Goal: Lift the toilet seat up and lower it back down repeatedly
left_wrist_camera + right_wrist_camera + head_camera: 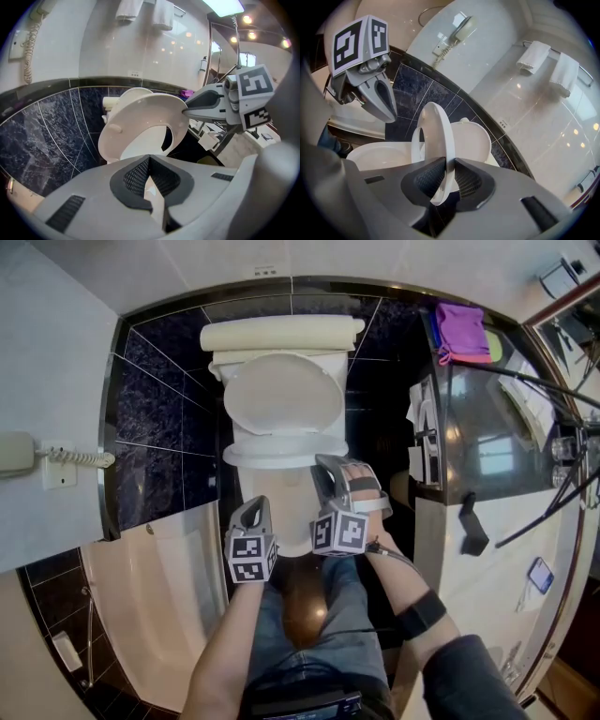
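Closest in, the right gripper [444, 180] is clamped on the front rim of the white toilet seat [437, 136], holding it half-raised above the bowl [375, 157], short of the upright lid [471, 140]. Beside it, the left gripper [150, 174] hangs closed and empty.

Bathroom, white toilet [281, 404], bathtub [150, 592], towels [533, 56] on rail, wall phone [14, 454]
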`<state>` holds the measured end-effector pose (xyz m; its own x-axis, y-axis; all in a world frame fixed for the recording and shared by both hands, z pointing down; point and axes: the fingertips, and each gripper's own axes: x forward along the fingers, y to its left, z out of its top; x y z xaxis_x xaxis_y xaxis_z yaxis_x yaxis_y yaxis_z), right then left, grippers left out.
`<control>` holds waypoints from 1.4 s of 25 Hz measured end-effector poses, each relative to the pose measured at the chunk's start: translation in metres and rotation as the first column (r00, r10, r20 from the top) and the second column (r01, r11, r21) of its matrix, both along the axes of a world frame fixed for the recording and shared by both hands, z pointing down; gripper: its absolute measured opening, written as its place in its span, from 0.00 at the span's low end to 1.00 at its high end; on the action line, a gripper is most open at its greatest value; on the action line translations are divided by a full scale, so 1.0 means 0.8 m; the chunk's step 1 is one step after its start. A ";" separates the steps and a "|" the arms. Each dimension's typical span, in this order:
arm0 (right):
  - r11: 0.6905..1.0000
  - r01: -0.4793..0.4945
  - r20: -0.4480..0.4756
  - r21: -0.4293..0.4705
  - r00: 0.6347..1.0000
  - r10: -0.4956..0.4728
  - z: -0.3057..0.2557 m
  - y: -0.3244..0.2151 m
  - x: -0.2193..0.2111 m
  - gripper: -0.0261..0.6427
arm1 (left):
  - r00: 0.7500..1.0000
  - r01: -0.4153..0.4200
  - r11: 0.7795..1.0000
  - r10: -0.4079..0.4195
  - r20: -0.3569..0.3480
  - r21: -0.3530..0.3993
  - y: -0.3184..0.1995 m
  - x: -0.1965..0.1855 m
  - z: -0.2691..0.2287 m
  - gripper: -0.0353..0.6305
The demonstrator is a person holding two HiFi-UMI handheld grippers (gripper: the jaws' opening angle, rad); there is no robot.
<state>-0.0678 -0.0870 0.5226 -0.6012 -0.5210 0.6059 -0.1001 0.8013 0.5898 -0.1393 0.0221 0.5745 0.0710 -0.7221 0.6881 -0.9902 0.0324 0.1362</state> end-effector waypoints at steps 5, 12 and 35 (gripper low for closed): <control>0.999 0.039 -0.066 -0.011 0.997 -0.039 0.020 0.060 0.019 0.17 | 1.000 -0.003 1.000 0.003 0.010 -0.002 0.018 -0.002 0.010 0.05; 0.996 0.076 -0.151 -0.039 0.985 -0.081 0.059 0.136 0.046 0.17 | 1.000 0.002 1.000 -0.002 -0.018 -0.016 0.049 0.005 0.034 0.05; 0.969 -0.128 -0.175 -0.213 0.980 0.091 0.195 0.234 0.127 0.07 | 0.993 -0.091 0.974 0.074 -0.089 -0.210 0.214 0.081 0.232 0.05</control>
